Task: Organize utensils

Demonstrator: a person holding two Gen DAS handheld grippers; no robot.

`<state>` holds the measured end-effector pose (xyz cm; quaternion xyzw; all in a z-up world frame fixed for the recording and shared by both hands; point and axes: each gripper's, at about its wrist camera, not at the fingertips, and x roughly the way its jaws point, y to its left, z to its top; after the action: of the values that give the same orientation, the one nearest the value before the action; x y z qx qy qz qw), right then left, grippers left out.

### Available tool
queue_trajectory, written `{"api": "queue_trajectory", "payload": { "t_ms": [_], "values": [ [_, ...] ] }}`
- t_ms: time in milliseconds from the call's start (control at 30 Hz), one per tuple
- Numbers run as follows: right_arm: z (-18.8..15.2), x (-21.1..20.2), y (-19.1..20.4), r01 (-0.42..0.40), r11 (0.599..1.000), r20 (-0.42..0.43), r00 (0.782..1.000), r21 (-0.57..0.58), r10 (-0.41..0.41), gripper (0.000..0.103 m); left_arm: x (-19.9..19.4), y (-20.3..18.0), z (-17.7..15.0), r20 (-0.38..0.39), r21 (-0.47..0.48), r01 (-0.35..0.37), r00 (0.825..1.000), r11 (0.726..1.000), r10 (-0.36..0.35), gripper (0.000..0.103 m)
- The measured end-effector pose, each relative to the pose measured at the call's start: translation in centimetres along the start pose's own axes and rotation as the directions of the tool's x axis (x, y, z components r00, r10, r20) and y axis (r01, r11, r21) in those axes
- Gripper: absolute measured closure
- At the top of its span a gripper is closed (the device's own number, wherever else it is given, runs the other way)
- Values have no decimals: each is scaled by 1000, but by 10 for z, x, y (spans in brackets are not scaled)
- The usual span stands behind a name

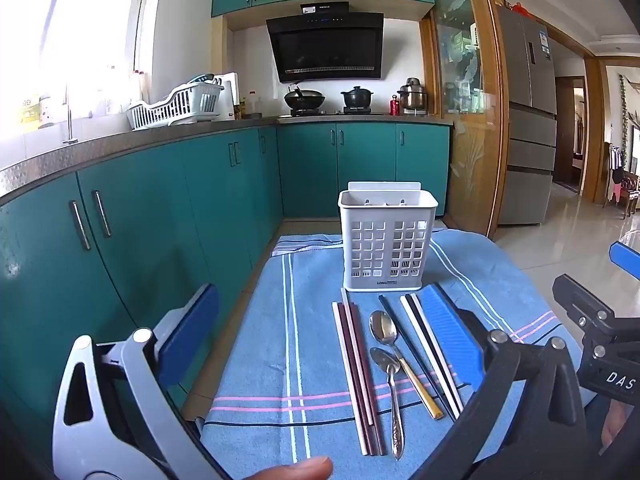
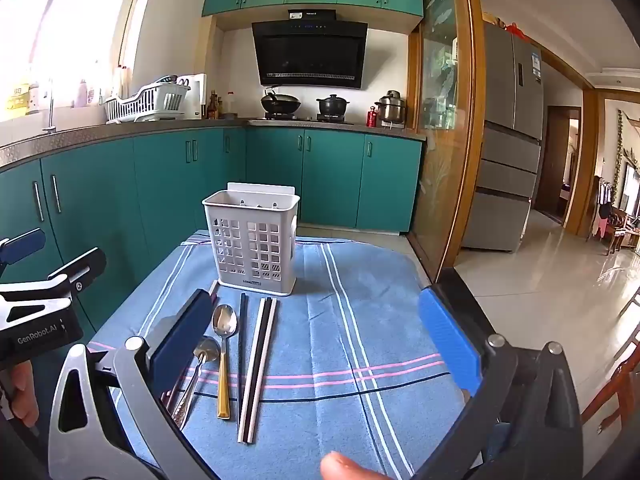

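A white slotted utensil holder (image 1: 386, 242) (image 2: 254, 238) stands on a blue striped cloth (image 1: 312, 360) (image 2: 352, 340). In front of it lie dark red and white chopsticks (image 1: 358, 376), a gold-handled spoon (image 1: 400, 356) (image 2: 224, 352), a silver spoon (image 1: 390, 392) (image 2: 196, 372), one black chopstick (image 1: 416, 356) (image 2: 241, 352) and a black and white pair (image 1: 430, 352) (image 2: 258, 364). My left gripper (image 1: 324, 332) is open above the cloth, its fingers straddling the utensils. My right gripper (image 2: 316, 340) is open over the cloth right of the utensils.
Teal cabinets (image 1: 140, 220) run along the left and back under a counter with a dish rack (image 1: 176, 106) and stove pots (image 1: 304, 100). A glass door (image 1: 468, 120) and fridge (image 1: 528, 120) stand right. Tiled floor (image 2: 540, 280) lies beyond the cloth's right edge.
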<state>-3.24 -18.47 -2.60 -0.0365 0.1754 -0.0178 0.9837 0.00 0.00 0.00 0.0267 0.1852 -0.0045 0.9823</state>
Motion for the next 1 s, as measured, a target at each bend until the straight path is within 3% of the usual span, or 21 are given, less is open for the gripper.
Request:
{"api": "queue_trajectory", "payload": {
  "t_ms": [1000],
  "values": [
    [4, -12, -1, -5, 1000, 23, 1000, -1, 5, 3, -4, 3, 6, 8, -2, 6, 1000, 1000, -6, 3]
  ]
}}
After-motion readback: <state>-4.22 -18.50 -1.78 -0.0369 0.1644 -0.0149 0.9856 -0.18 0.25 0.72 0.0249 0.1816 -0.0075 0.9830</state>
